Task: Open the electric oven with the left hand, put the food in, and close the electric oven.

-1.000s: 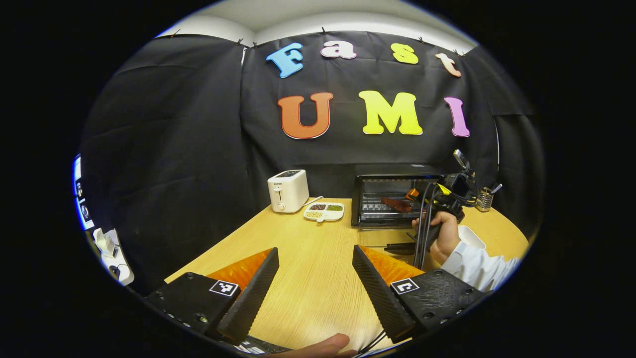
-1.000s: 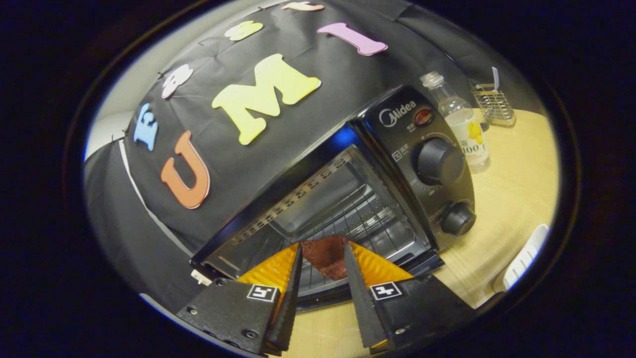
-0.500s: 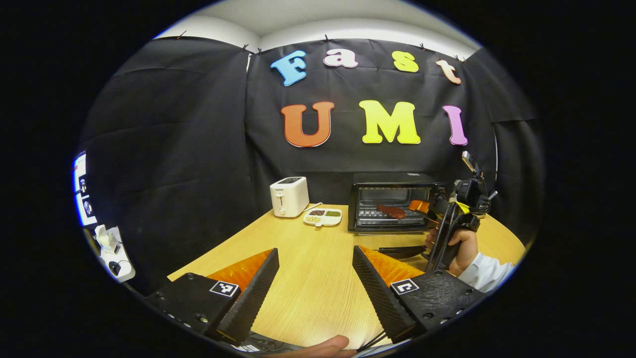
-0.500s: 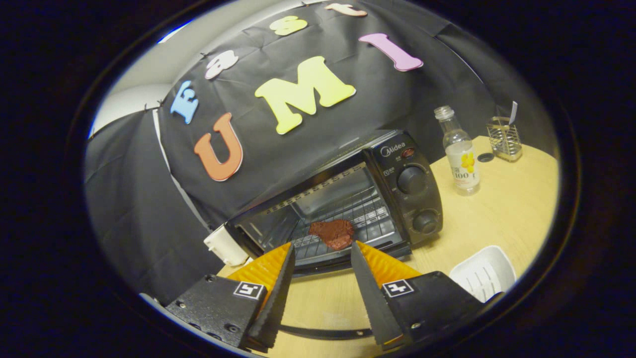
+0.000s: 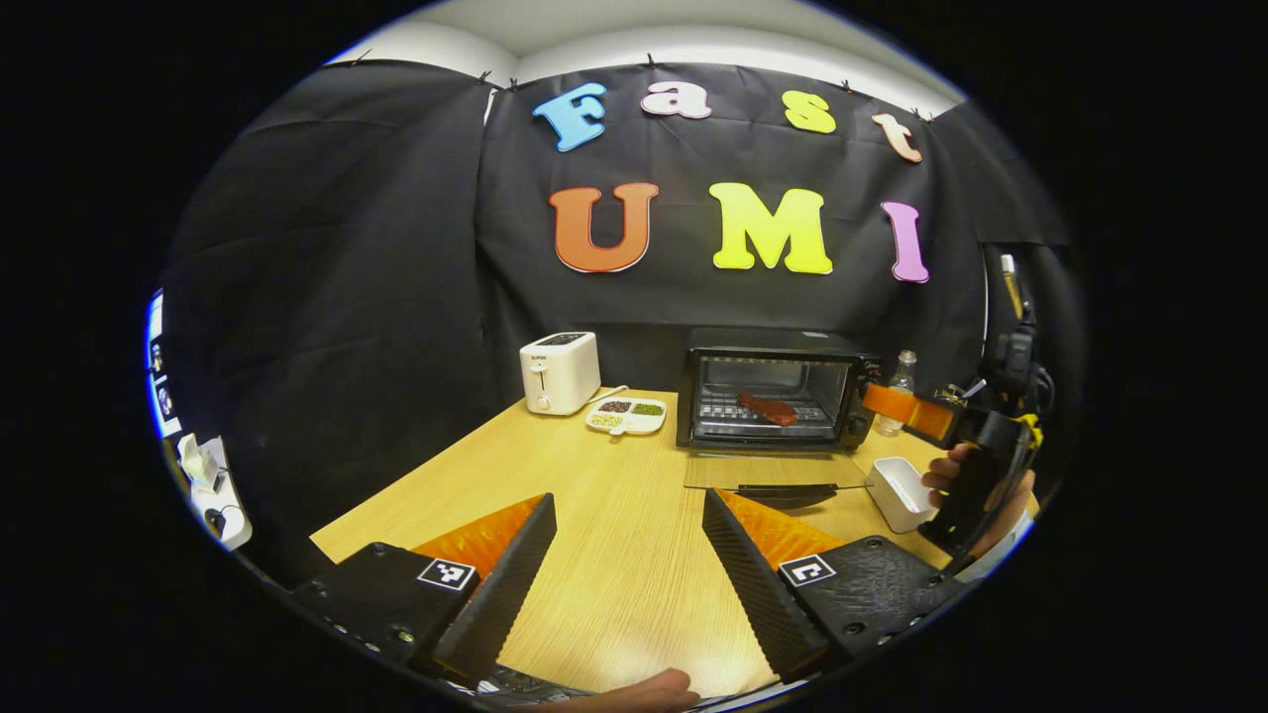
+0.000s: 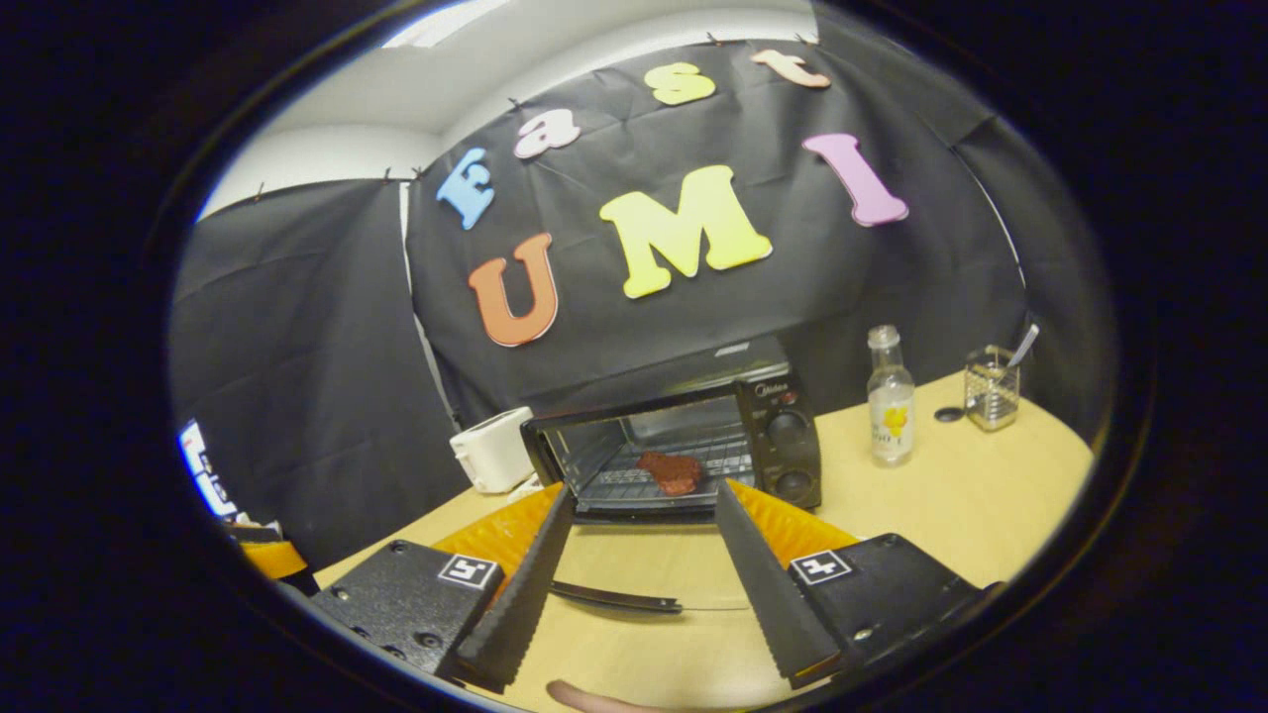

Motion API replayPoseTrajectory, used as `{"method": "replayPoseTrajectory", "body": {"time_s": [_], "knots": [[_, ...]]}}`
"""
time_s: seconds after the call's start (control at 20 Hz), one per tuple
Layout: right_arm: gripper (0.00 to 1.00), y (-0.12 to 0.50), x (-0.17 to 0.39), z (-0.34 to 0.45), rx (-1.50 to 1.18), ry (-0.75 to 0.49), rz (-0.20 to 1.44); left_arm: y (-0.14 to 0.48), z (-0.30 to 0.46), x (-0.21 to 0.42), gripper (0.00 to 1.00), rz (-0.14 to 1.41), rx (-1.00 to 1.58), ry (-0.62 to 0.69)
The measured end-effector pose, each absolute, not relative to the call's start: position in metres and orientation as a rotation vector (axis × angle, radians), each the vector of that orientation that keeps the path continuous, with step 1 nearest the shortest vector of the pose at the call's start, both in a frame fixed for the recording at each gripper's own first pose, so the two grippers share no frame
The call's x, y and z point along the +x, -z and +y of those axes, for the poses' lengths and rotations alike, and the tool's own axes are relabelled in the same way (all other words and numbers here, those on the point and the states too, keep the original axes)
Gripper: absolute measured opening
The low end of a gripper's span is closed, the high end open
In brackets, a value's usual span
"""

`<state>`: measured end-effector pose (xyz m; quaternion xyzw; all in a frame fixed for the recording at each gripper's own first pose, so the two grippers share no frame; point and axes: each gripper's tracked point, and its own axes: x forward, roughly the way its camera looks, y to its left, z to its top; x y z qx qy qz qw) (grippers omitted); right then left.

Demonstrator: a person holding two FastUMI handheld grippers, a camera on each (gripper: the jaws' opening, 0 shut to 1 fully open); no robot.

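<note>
The black electric oven (image 5: pixel 768 401) stands at the back of the table with its glass door (image 5: pixel 773 471) folded down flat. A dark red slab of meat (image 5: pixel 768 408) lies on the rack inside. My left gripper (image 5: pixel 629 584) hovers open over the near table, far from the oven, with nothing between its fingers. In the right gripper view, the oven (image 6: pixel 783 451) and the meat (image 6: pixel 671 471) lie ahead, and my right gripper (image 6: pixel 639 584) is open and empty above the lowered door's handle (image 6: pixel 614 597). A hand holds the right gripper (image 5: pixel 892 404) to the right of the oven.
A white toaster (image 5: pixel 560 371) and a divided dish of beans (image 5: pixel 624 416) sit left of the oven. A small white tray (image 5: pixel 897 492) lies beside the door. A clear bottle (image 6: pixel 890 398) and a wire holder (image 6: pixel 991 388) stand to the oven's right.
The right gripper let go of the meat on the rack and drew back out of the oven, away to the right. The left gripper stayed almost still.
</note>
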<state>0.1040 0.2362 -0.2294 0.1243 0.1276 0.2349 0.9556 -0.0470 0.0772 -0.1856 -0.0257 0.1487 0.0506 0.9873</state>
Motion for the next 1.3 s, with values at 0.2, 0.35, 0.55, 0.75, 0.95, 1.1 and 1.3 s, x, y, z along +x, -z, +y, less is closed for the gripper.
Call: {"method": "replayPoseTrajectory", "body": {"time_s": [0.2,0.35,0.55,0.75,0.95,1.1,1.3], "knots": [[1.00,0.191,0.076,0.213,0.206,-0.525,0.216,0.204,0.062,-0.014,0.95,0.304,-0.092,-0.071],[1.00,0.161,0.065,0.183,0.174,-0.500,0.174,0.223,0.034,0.001,0.95,0.346,-0.114,0.007],[0.96,0.115,0.052,0.140,0.147,-0.450,0.093,0.240,-0.010,0.018,0.95,0.365,-0.088,0.115],[1.00,0.082,0.047,0.081,0.127,-0.340,0.011,0.269,-0.037,0.032,0.95,0.428,0.001,0.155],[0.96,0.068,0.035,0.053,0.128,-0.333,-0.023,0.295,-0.064,0.050,0.95,0.472,0.039,0.183],[1.00,0.064,0.032,0.029,0.078,-0.294,-0.041,0.308,-0.079,0.068,0.95,0.489,0.051,0.204],[1.00,0.057,0.030,0.024,0.061,-0.304,-0.063,0.326,-0.085,0.089,0.95,0.516,0.060,0.198]]}}
